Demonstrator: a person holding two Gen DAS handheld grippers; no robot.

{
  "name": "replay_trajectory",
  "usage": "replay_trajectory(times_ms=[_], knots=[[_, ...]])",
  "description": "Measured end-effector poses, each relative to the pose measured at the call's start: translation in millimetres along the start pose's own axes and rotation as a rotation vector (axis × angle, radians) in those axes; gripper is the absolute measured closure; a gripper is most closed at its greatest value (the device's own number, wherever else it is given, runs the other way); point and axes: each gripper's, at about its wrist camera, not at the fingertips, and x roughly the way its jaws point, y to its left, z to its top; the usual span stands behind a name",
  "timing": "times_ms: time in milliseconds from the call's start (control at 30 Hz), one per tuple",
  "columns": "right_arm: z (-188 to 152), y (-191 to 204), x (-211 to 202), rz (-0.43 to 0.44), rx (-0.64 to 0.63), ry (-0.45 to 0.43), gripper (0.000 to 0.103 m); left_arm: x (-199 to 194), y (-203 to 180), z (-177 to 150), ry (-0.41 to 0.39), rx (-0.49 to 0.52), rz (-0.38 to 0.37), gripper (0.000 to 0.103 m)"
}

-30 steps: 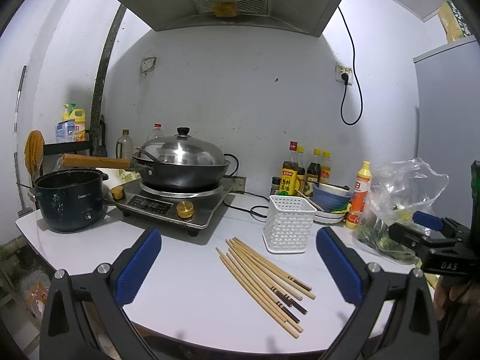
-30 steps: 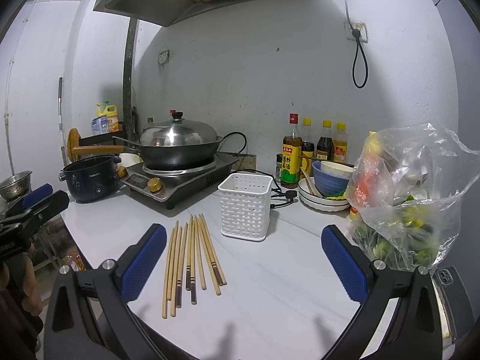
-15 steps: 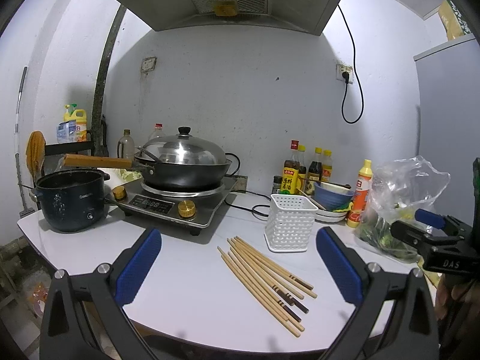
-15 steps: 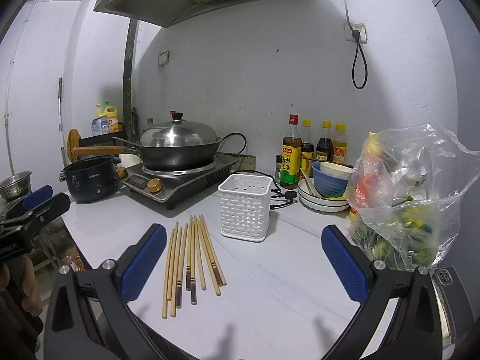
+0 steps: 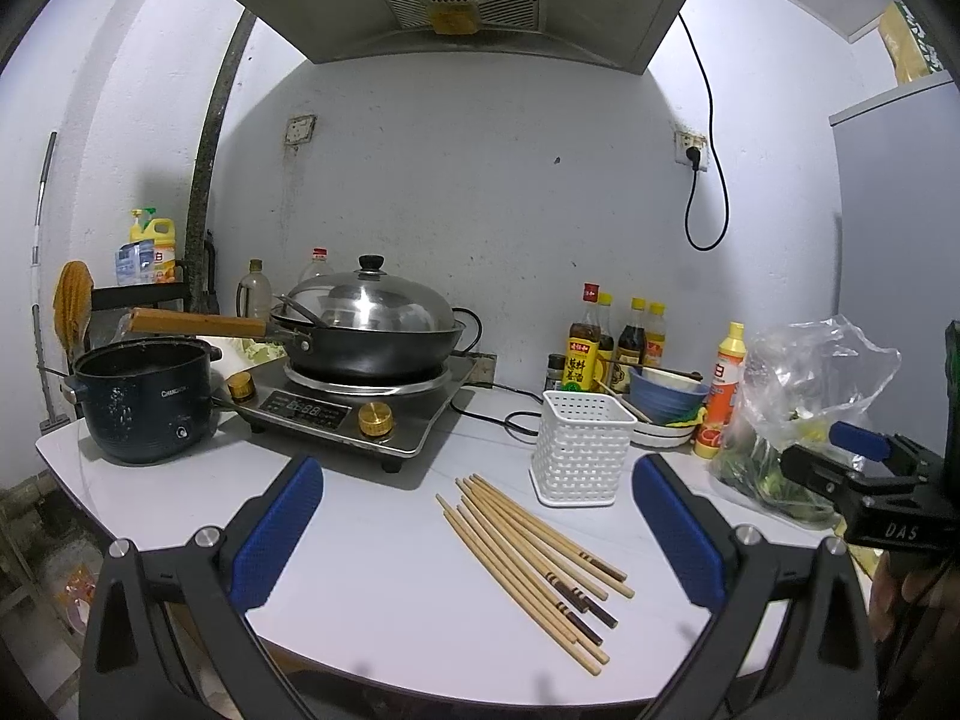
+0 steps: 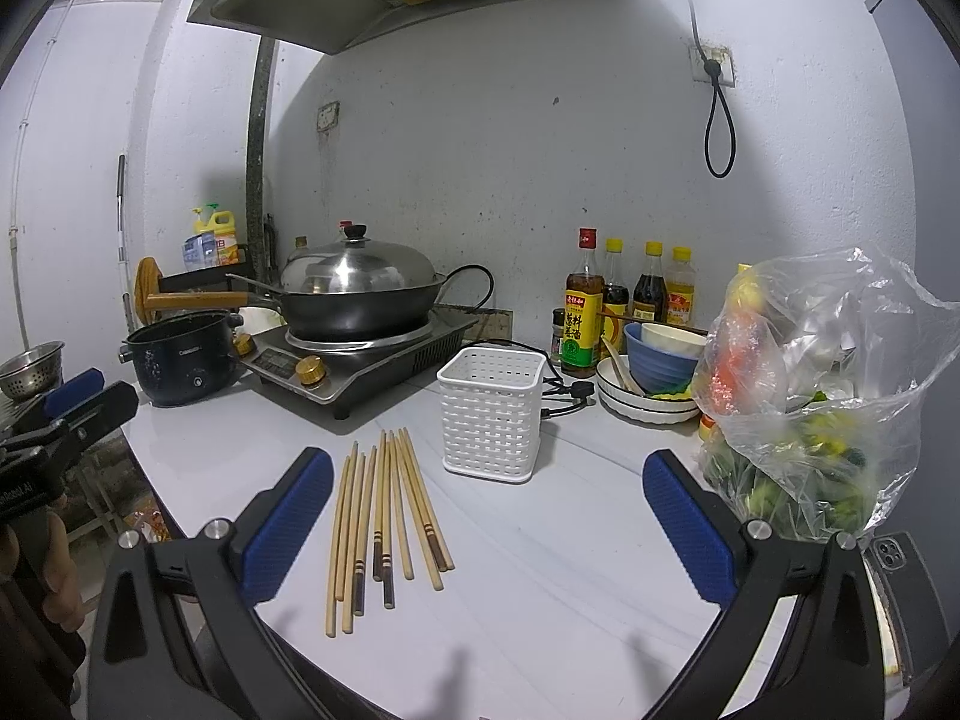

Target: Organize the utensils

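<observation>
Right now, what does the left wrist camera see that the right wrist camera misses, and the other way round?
Only the left view shows the right gripper, open, by the bag. Only the right view shows the left gripper, open, a steel colander and a phone. Both show the chopsticks loose on the counter, the white basket and the wok.

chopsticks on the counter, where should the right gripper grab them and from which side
Probably from above, across the bundle near its middle. The chopsticks lie flat and roughly parallel on the white counter, beside the white basket. The open right gripper could span several.
</observation>
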Motion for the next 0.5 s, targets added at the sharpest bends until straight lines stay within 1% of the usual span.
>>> replay_trajectory(times_ms=[300, 500], knots=[[2.4, 3.3, 0.3, 0.007, -0.008, -0.003, 0.0, -5.9, 3.5, 0.9, -0.02, -0.008, 0.017, 0.0], [1.9, 4.6, 2.7, 0.005, -0.011, 0.0, 0.0, -5.0, 6.0, 0.5, -0.017, -0.013, 0.018, 0.0]])
